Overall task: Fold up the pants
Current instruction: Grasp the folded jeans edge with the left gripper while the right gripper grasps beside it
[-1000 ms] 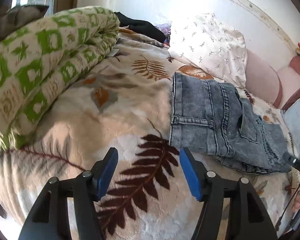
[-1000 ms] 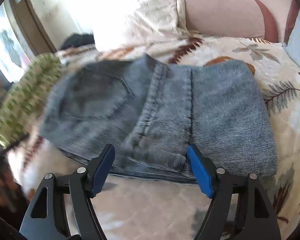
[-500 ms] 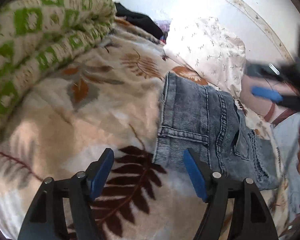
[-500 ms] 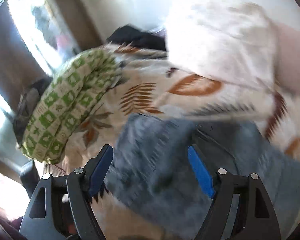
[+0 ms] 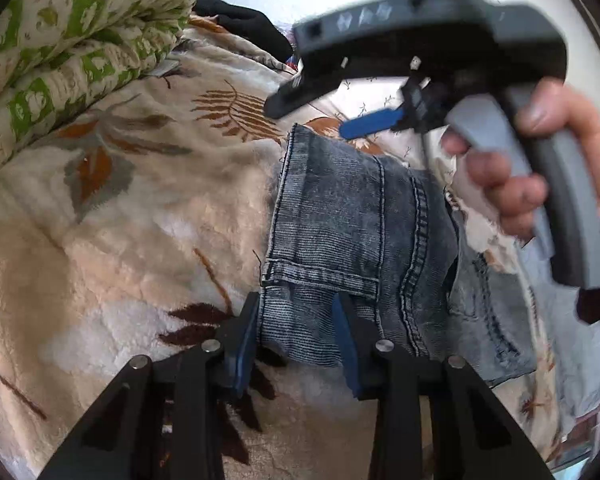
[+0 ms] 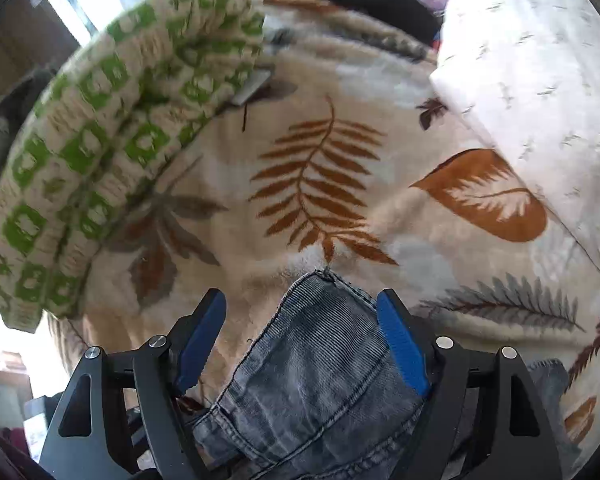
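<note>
Pants (image 5: 340, 216) first: grey denim, lying on the bed's leaf-print blanket (image 5: 132, 208), already doubled into a compact stack with a hem edge and thick seams showing on top. So much of the folding looks done, but both tools are on the bundle, so I judge at least one more fold, or a tidy-up, is under way.

Left hand-held gripper (image 5: 296, 332) sits at the near corner of the stack. Its blue pads are narrowed and straddle that denim corner; whether they truly pinch it, I cannot tell, though a small gap seems to remain.

Right hand-held gripper (image 6: 300, 340) is over the far corner, jaws set wide with the pointed denim tip (image 6: 324, 280) between them, not clamped. In the left wrist view the same tool hangs blurred above the far edge, a hand (image 5: 540, 160) on its trigger.

Left of the pants, well apart, lies a rolled green-patterned quilt (image 5: 60, 48); a white pillow (image 6: 540, 80) lies at the far right.

What is left, by my reading: close both grips on the two corners, carry that edge over, flatten.
</note>
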{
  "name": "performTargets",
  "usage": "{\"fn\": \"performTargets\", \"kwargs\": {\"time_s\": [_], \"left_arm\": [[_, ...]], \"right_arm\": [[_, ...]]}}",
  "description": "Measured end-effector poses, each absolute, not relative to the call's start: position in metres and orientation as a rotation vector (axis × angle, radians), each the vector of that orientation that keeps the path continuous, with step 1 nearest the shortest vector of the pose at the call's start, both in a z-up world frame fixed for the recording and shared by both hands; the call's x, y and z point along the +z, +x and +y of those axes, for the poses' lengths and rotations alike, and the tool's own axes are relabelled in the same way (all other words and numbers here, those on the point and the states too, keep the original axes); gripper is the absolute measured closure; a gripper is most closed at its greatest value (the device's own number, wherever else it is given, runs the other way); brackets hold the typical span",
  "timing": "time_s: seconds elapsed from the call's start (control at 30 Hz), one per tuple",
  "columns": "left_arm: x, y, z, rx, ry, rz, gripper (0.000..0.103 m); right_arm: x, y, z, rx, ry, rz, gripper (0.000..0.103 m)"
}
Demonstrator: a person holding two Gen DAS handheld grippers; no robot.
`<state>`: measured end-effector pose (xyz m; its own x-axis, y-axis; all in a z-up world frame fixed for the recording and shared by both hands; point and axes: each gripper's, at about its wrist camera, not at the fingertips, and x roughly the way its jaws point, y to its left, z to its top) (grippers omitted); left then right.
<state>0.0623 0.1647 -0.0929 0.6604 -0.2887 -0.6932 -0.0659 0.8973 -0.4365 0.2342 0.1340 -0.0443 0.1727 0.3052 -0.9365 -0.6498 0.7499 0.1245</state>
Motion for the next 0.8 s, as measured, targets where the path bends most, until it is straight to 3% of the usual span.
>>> {"fn": "performTargets", "kwargs": {"time_s": [0.13,0.23,0.33,0.47,0.8], "left_arm": [[-0.094,0.064,0.166,-0.139,-0.452,0.839,0.070],[-0.093,0.064,0.166,-0.147,-0.457,0.826,0.073],[-0.092,0.065,0.168,-0.162,-0.468,0.810,0.075],[-0.086,0.064,0.168,-0.182,-0.470,0.782,0.077],[-0.040,0.044,0.145,-0.338,-0.428,0.631,0.079]], "right_arm": [[-0.072,0.236,0.141,0.640,-0.437,1.245,0.029],[-0.093,0.236,0.137,0.557,-0.519,1.261,0.066],[-0.092,0.233,0.128,0.526,-0.513,1.242,0.079],[-0.071,0.223,0.117,0.525,-0.500,1.173,0.084],[0.000,0.187,0.050,0.517,-0.288,0.991,0.086]]}}
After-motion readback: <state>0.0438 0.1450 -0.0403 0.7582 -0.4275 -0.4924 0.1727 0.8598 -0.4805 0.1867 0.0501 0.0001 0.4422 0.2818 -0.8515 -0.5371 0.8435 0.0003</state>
